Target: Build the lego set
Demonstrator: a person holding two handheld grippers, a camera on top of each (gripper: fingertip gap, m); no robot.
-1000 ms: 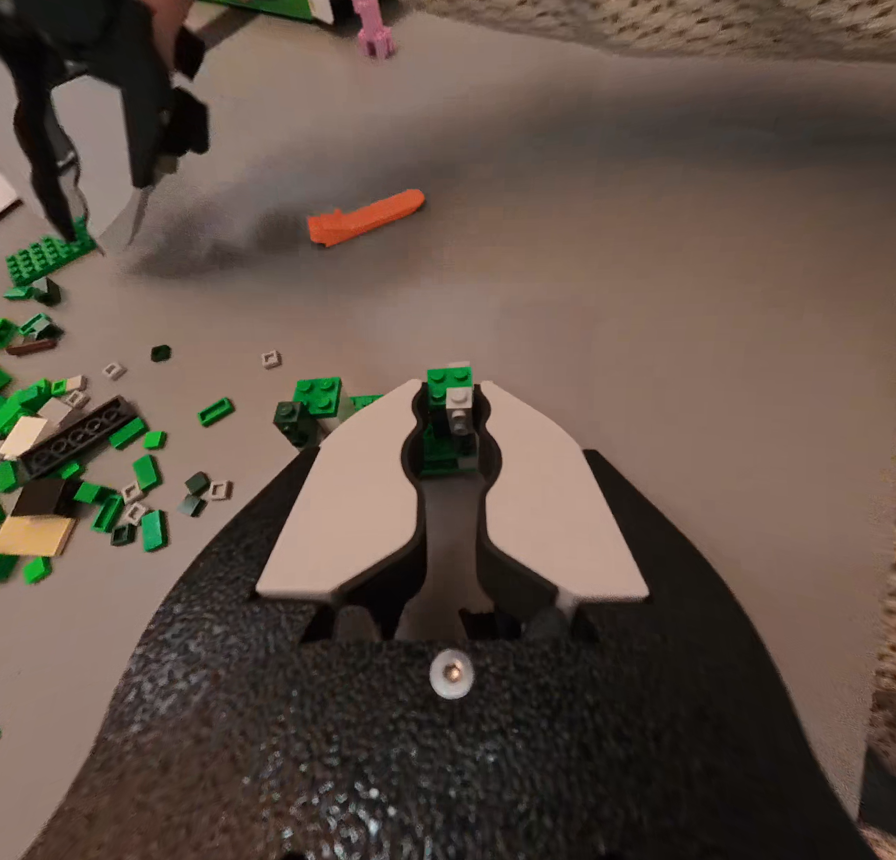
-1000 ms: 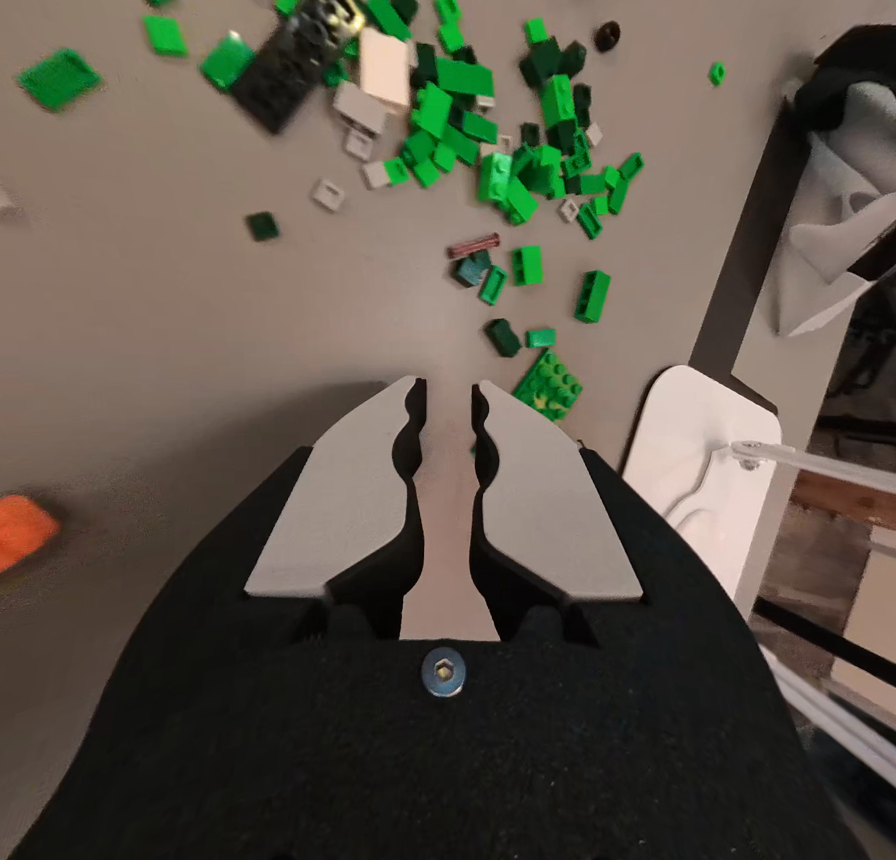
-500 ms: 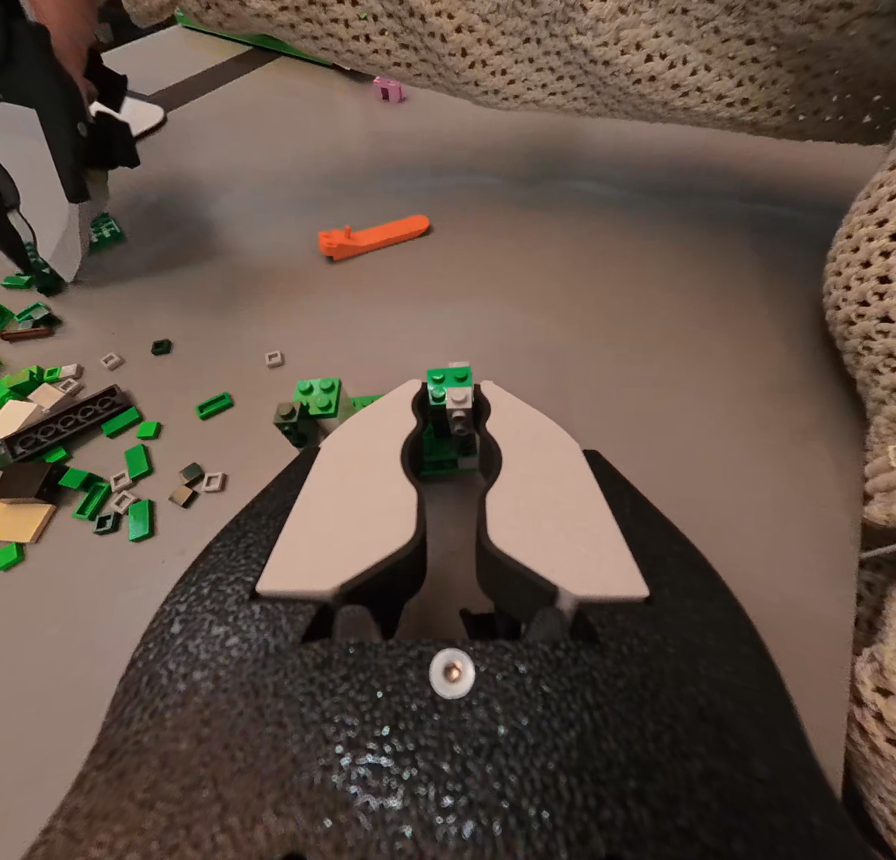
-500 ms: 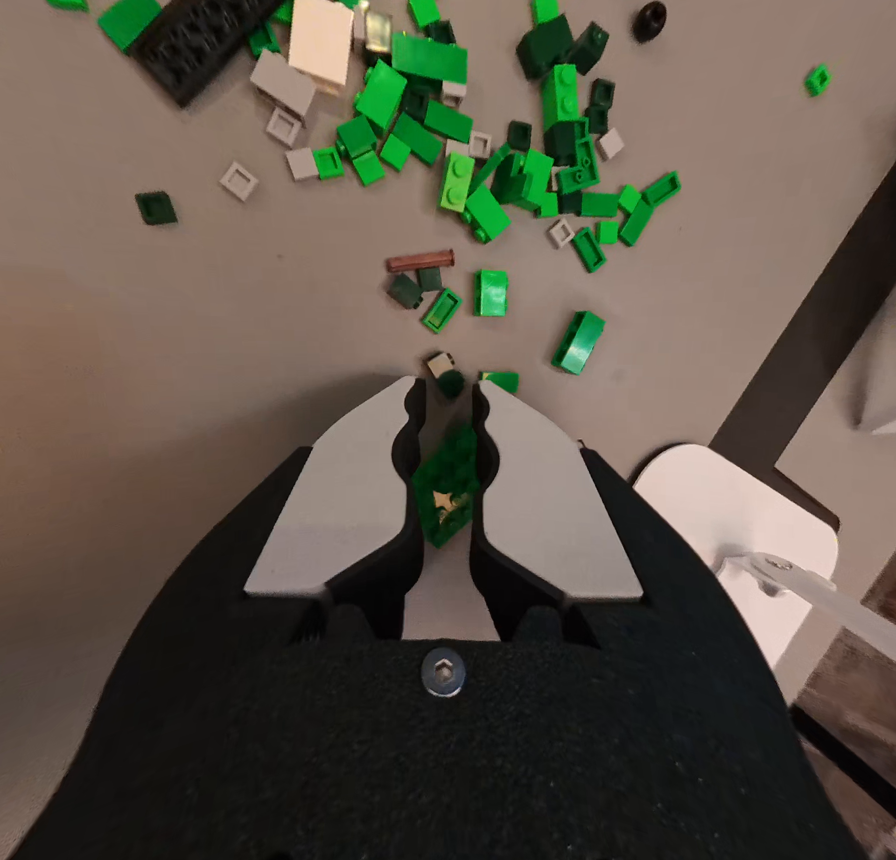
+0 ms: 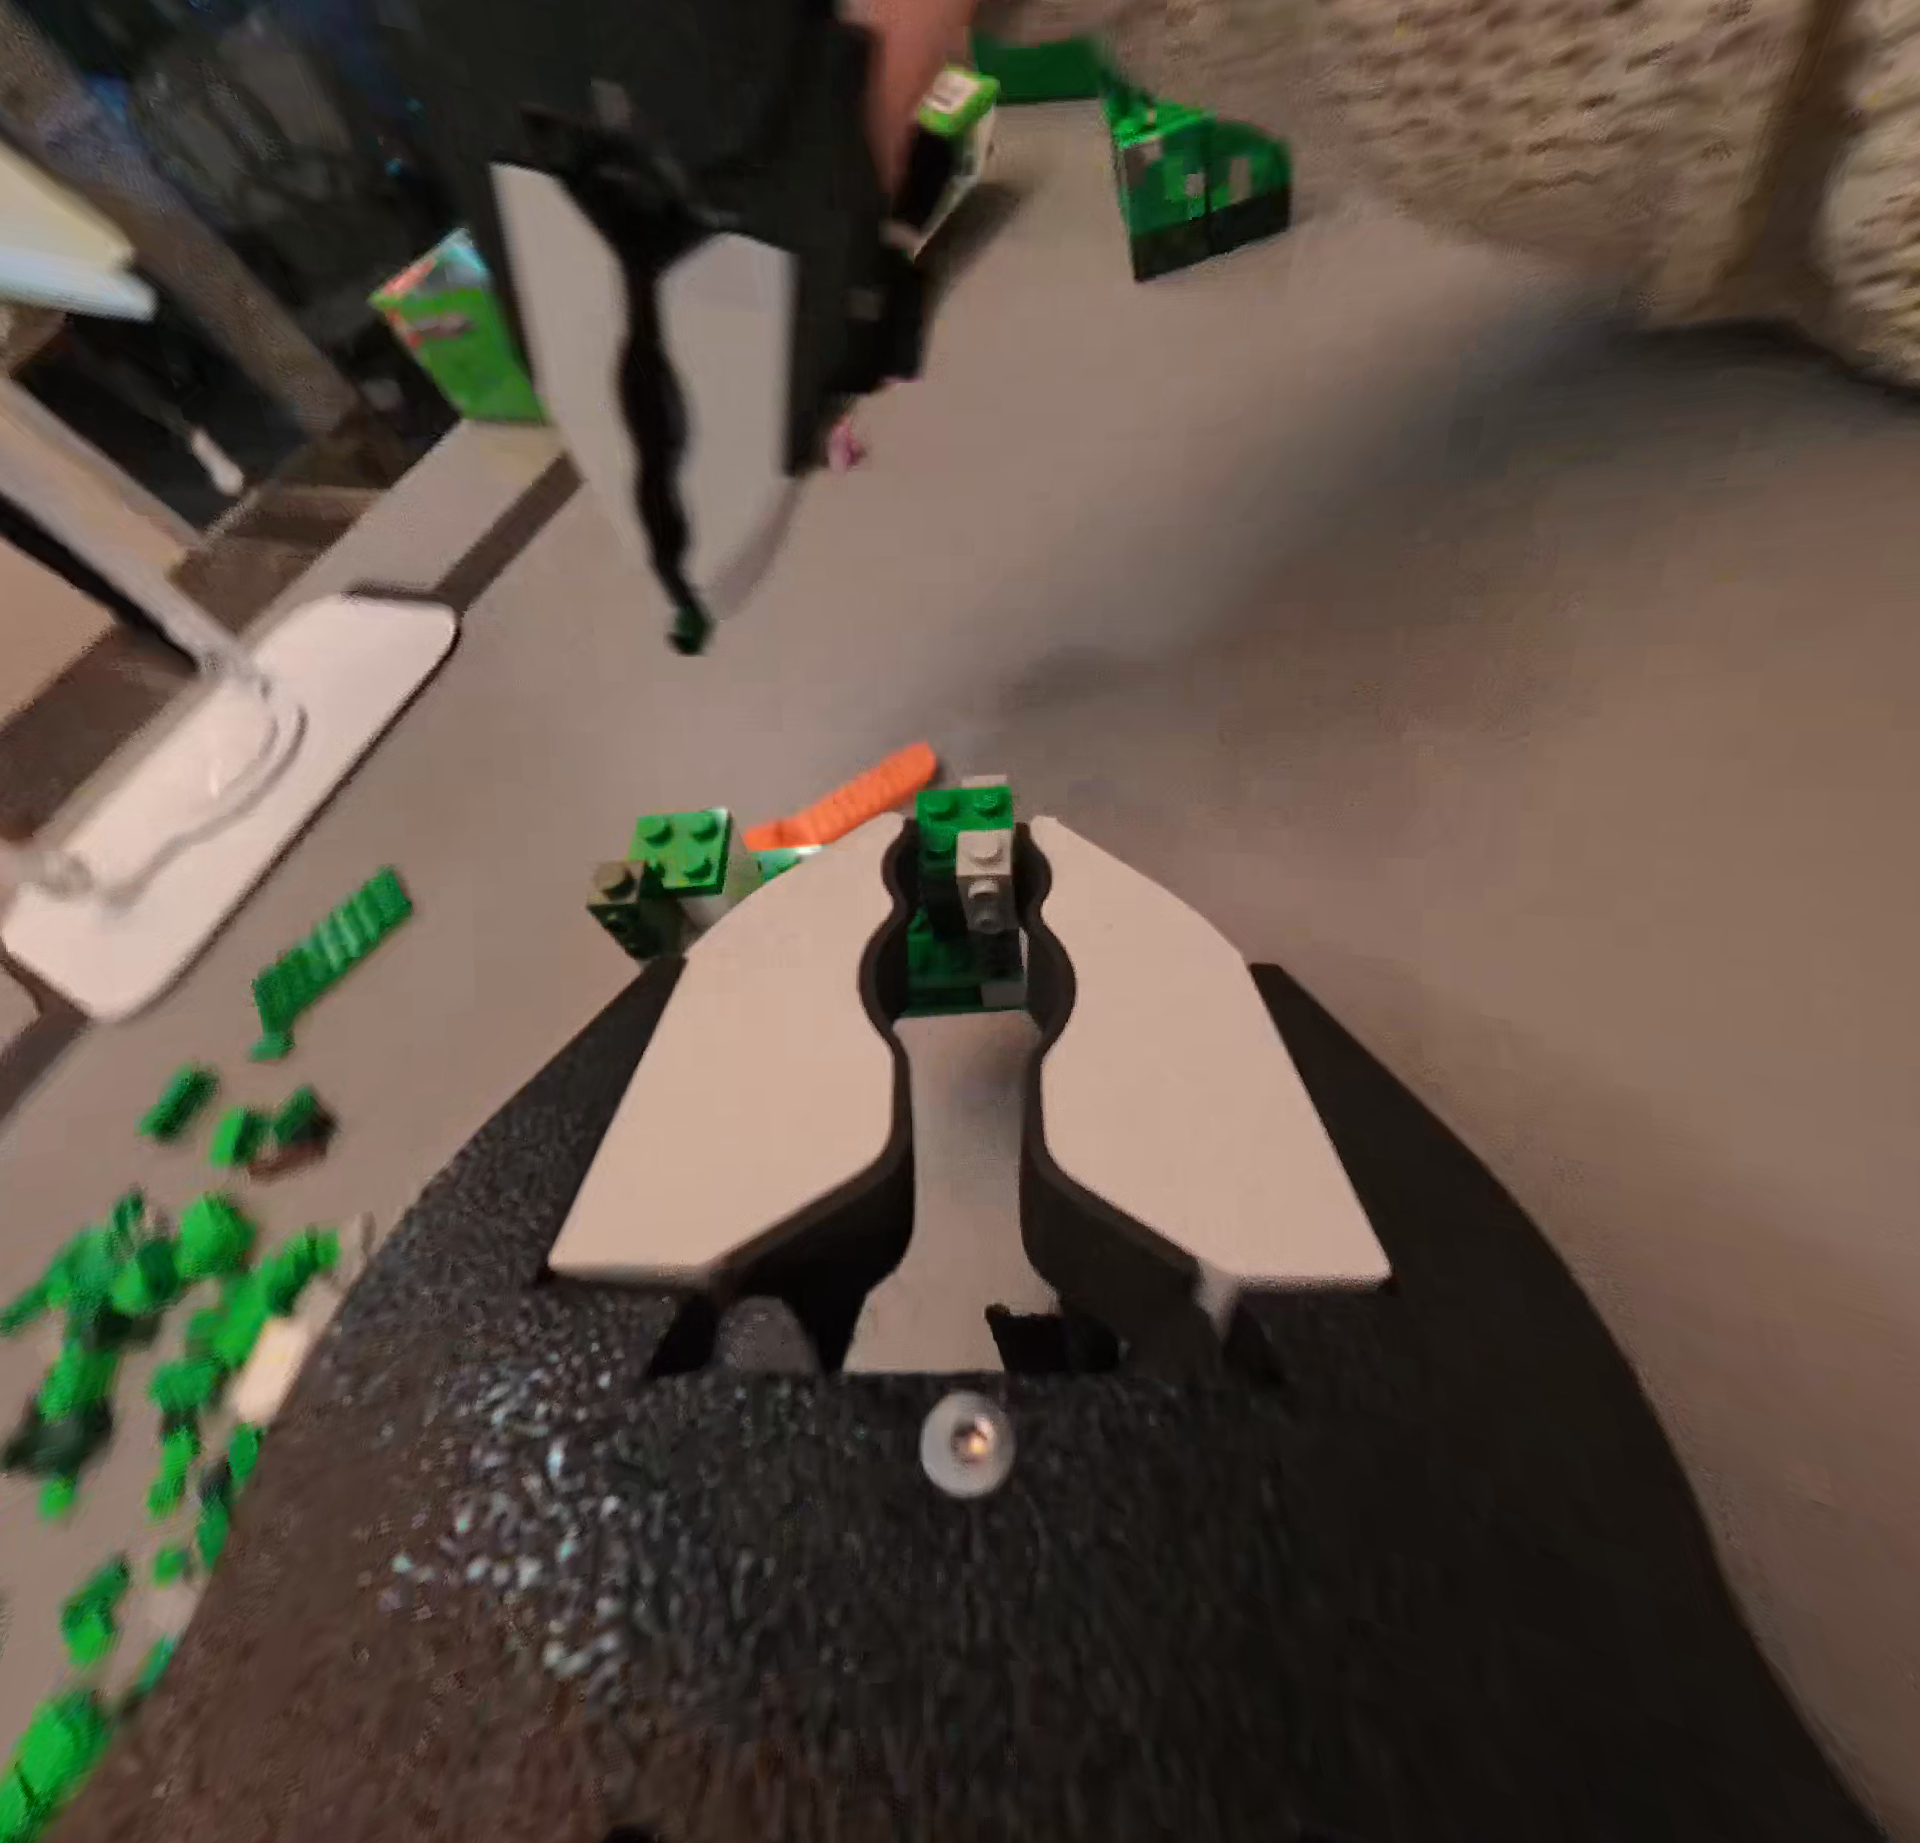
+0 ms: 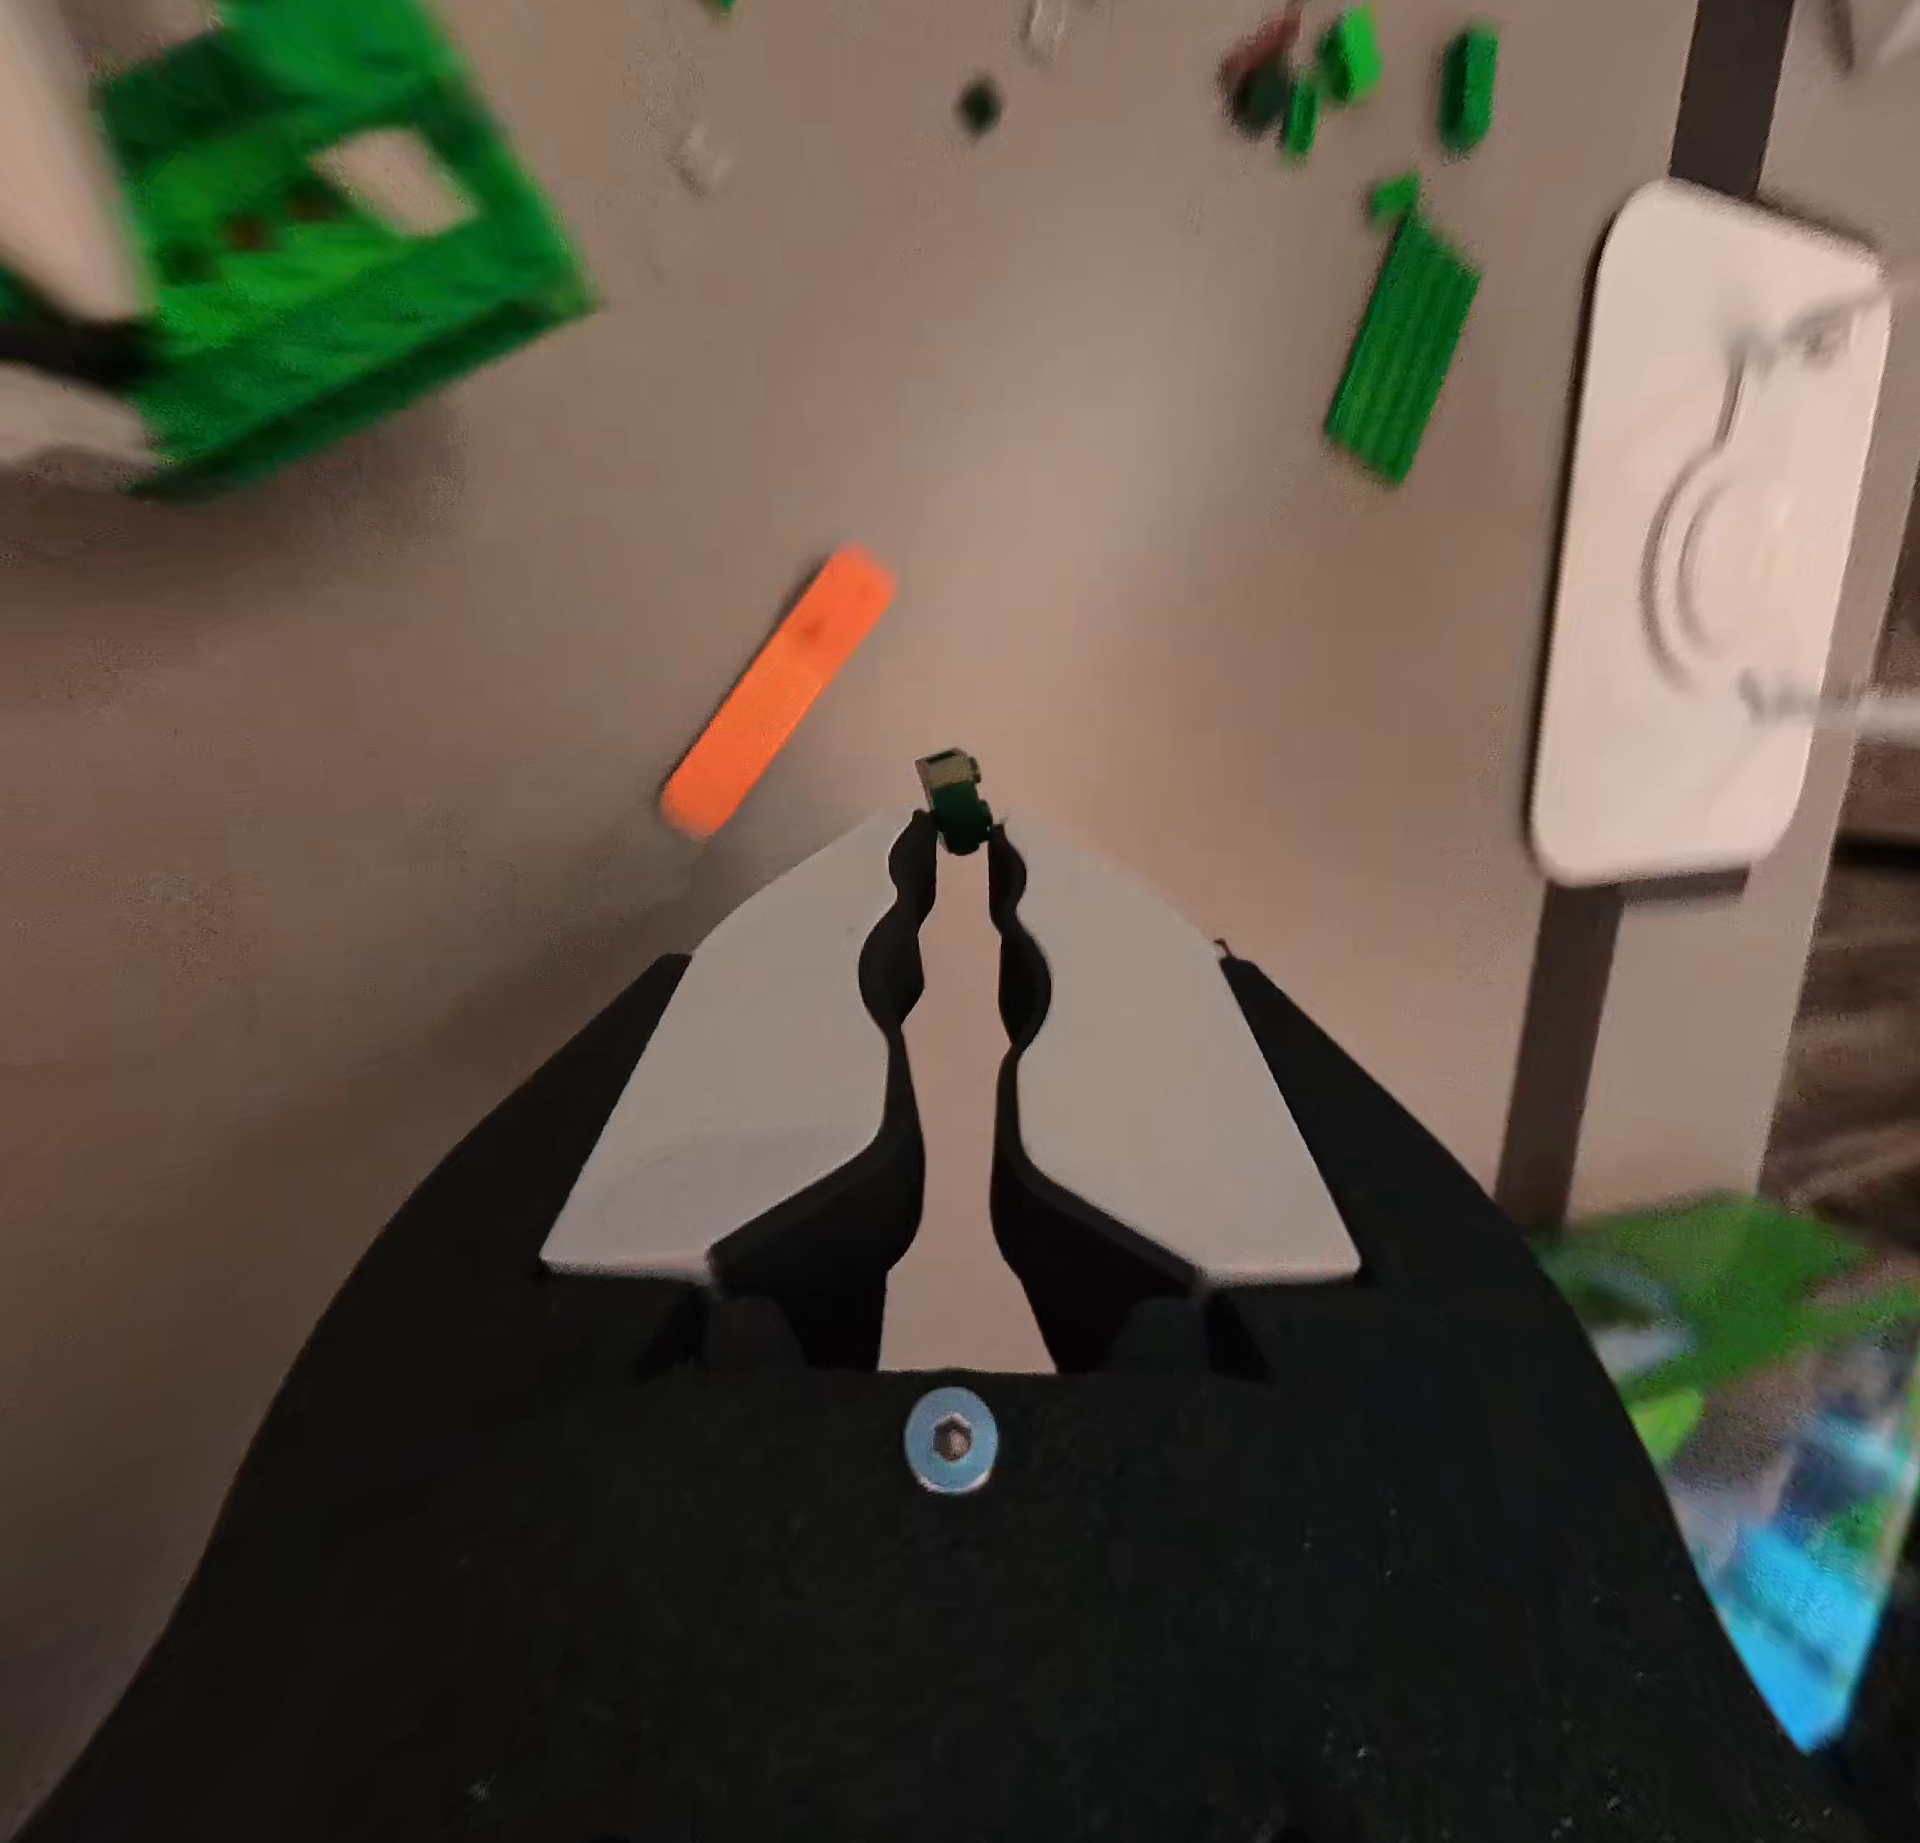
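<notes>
My left gripper [image 5: 961, 843] is shut on a small green and grey lego assembly [image 5: 966, 900], with part of it sticking out to the left [image 5: 670, 879]. My right gripper [image 6: 951, 832] is shut on a tiny dark green piece [image 6: 954, 806] at its fingertips and held above the grey table. It also shows in the left wrist view [image 5: 686, 619], hanging tips down above the table, with the piece at its tips. A loose pile of green pieces [image 5: 135, 1305] lies at the left.
An orange brick separator [image 6: 779, 692] lies on the table, also behind my left fingers [image 5: 847, 806]. A green plate [image 6: 1403, 349] lies near a white stand base [image 6: 1704, 536]. A built green block [image 5: 1195, 183] stands at the back. A green box [image 6: 312, 266] is at the left. A knit sleeve [image 5: 1558, 110] fills the upper right. My left tips are about 25 centimeters from the green plate [image 6: 1403, 349], my right tips only 20 centimeters. Seen from the left wrist view [image 5: 335, 938] as well.
My right gripper closed on a tiny dark green piece from the pile, lifted, and swung toward the orange separator. My left gripper turned left, still holding the assembly.
</notes>
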